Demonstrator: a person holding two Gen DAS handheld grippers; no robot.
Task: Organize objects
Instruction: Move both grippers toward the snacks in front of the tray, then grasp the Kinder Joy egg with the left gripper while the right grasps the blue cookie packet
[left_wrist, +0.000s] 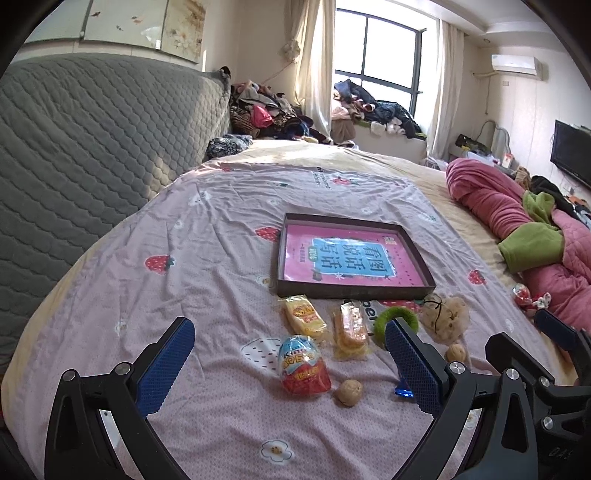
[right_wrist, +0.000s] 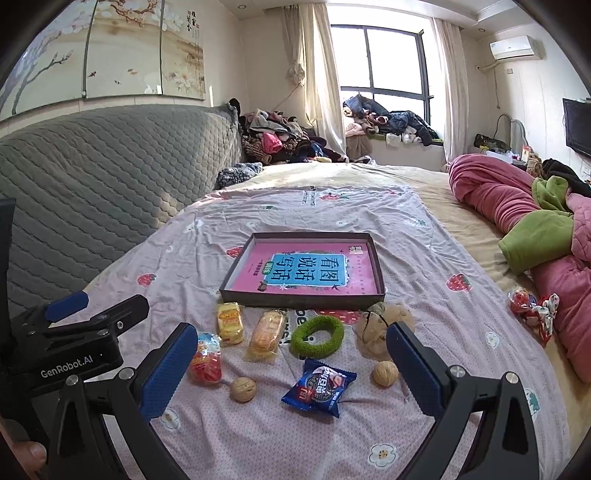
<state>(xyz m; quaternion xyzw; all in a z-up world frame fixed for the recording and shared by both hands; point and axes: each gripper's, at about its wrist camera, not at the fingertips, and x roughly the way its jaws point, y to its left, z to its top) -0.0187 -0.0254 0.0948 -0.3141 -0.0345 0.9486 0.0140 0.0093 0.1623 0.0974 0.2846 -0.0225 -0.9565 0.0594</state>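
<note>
A dark shallow box (right_wrist: 301, 299) (left_wrist: 354, 290) with a pink book inside lies on the pink strawberry sheet. In front of it sit a yellow snack pack (right_wrist: 229, 322) (left_wrist: 304, 318), a wrapped cake (right_wrist: 266, 334) (left_wrist: 350, 330), a green hair ring (right_wrist: 317, 336) (left_wrist: 396, 318), a beige plush (right_wrist: 376, 332) (left_wrist: 447, 317), a red-and-blue egg pack (left_wrist: 303, 365) (right_wrist: 206, 356), two walnuts (right_wrist: 243, 388) (right_wrist: 385, 373) and a blue cookie pack (right_wrist: 319, 386). My left gripper (left_wrist: 288, 363) hangs open above the egg pack. My right gripper (right_wrist: 290, 363) is open above the cookie pack. Both hold nothing.
A grey quilted headboard (right_wrist: 110, 166) rises on the left. A rolled pink and green quilt (right_wrist: 535, 229) lies along the right, with a red wrapped item (right_wrist: 524, 304) beside it. Clothes are piled by the window (right_wrist: 384, 122). The left gripper's body (right_wrist: 66, 339) shows at the right view's left edge.
</note>
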